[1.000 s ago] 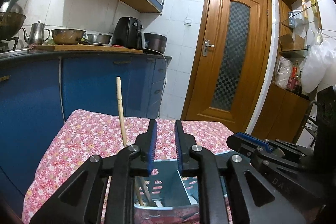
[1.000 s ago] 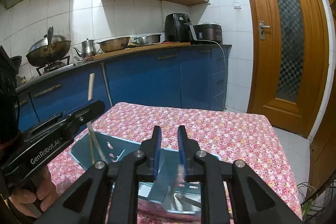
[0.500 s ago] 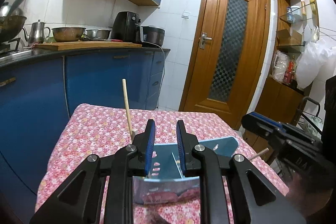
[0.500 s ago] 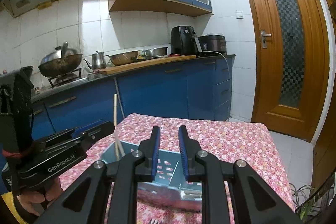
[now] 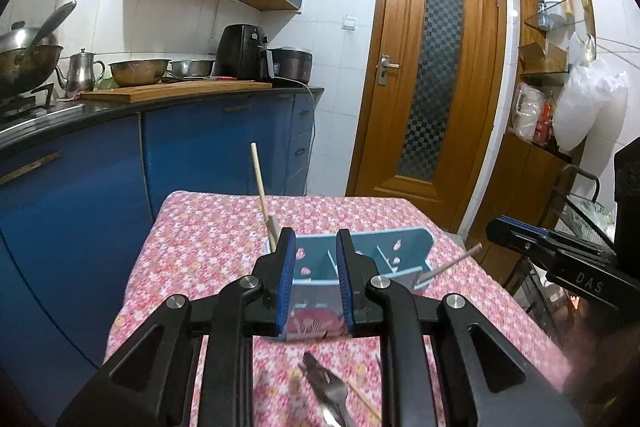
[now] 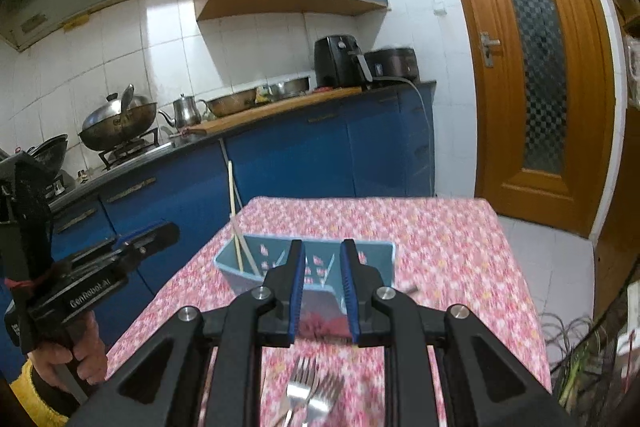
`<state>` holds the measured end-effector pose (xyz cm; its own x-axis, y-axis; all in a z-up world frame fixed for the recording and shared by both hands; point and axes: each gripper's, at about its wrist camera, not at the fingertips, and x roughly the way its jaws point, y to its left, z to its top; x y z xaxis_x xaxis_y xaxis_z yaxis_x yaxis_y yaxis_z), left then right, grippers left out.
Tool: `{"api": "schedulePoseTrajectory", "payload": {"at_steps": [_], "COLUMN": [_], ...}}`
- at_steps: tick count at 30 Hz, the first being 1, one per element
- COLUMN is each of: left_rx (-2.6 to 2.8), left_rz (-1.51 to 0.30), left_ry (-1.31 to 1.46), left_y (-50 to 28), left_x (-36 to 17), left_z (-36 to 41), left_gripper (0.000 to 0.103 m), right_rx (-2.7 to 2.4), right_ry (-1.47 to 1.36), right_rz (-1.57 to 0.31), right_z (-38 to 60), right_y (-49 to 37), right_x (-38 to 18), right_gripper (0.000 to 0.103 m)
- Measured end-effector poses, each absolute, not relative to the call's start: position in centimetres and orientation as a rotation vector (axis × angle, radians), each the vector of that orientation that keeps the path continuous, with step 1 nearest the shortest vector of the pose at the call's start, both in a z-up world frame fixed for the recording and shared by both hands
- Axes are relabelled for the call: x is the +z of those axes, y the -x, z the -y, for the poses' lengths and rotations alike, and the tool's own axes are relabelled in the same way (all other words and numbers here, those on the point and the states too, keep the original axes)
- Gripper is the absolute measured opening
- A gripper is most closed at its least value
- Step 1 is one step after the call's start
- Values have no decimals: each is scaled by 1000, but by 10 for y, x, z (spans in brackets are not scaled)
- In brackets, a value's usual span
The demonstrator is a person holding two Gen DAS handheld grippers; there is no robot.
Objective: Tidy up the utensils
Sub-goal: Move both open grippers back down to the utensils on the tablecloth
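Both the left tongs (image 5: 313,259) and right tongs (image 6: 322,267) hang spread and empty above the floral surface (image 6: 440,239), where the blue utensil caddy (image 6: 372,259) holds chopsticks (image 6: 236,227) beyond two forks (image 6: 310,391).

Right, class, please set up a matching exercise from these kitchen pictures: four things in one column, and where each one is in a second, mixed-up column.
Things:
1. chopsticks
2. forks
3. kettle
4. utensil holder

Places:
A. on the counter beside the wok
B. standing in the left end compartment of the holder
C. on the flowered tablecloth, ahead of both hand-held grippers
D. lying on the tablecloth, on the near side of the holder

Pairs: 1-B, 2-D, 3-A, 4-C
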<state>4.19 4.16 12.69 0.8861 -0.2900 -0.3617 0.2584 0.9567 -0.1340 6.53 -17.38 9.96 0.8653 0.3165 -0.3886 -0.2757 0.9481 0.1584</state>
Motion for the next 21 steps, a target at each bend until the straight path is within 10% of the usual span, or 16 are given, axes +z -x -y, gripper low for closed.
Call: {"api": "schedulePoseTrajectory", "payload": {"at_steps": [21], "left_rx": [-297], "left_rz": [-734], "left_ry": [110], "left_y": [-17], "left_x": [63], "left_z": [-42], "left_gripper": [19], "right_rx": [325], "right_ry": [-164], "right_rz": [-638], "right_z": [173], "right_y": [-37], "right_x": [47], "right_gripper": [25]}}
